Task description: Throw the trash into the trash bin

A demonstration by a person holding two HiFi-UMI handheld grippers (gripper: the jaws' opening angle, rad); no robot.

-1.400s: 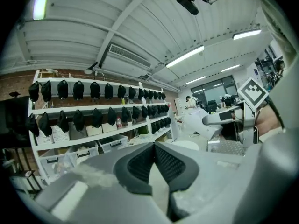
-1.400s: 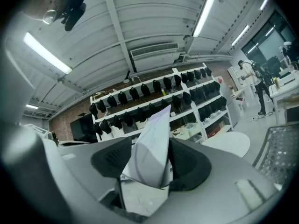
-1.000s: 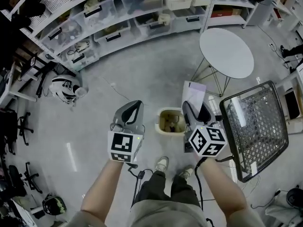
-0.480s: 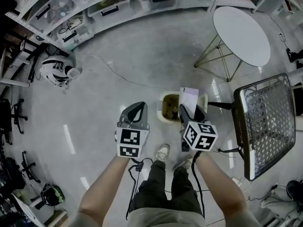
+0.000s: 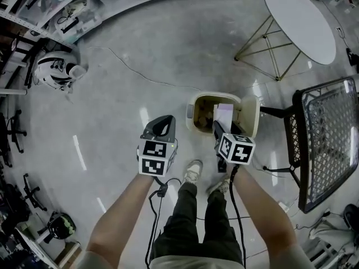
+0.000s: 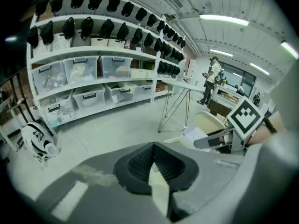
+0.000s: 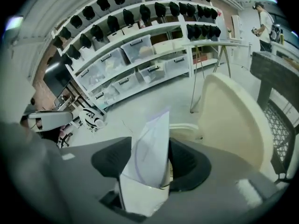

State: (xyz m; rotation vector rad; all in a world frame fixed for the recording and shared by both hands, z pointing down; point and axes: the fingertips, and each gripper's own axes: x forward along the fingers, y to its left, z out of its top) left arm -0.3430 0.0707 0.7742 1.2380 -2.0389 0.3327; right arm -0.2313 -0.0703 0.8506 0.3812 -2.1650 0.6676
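The cream trash bin point(image 5: 197, 112) stands on the floor in front of the person's feet, its lid point(image 5: 251, 116) tipped up on the right and dark trash inside. My right gripper point(image 5: 216, 125) is shut on a folded white paper point(image 5: 223, 114), which hangs over the bin's opening. In the right gripper view the paper point(image 7: 150, 155) stands up between the pads, with the lid point(image 7: 233, 120) just behind it. My left gripper point(image 5: 160, 123) hovers left of the bin, apart from it. Its dark pads point(image 6: 140, 164) meet with nothing held.
A black mesh chair point(image 5: 328, 139) stands close on the right, and a round white table point(image 5: 300, 15) farther back. Shelves with plastic boxes point(image 6: 93, 78) line the far wall. A white helmet point(image 5: 53, 72) and a thin cable point(image 5: 140, 76) lie on the floor at left.
Both grippers have sunk toward the floor. The paper in the right gripper has come from above the bin down to its opening. The jaws look unchanged.
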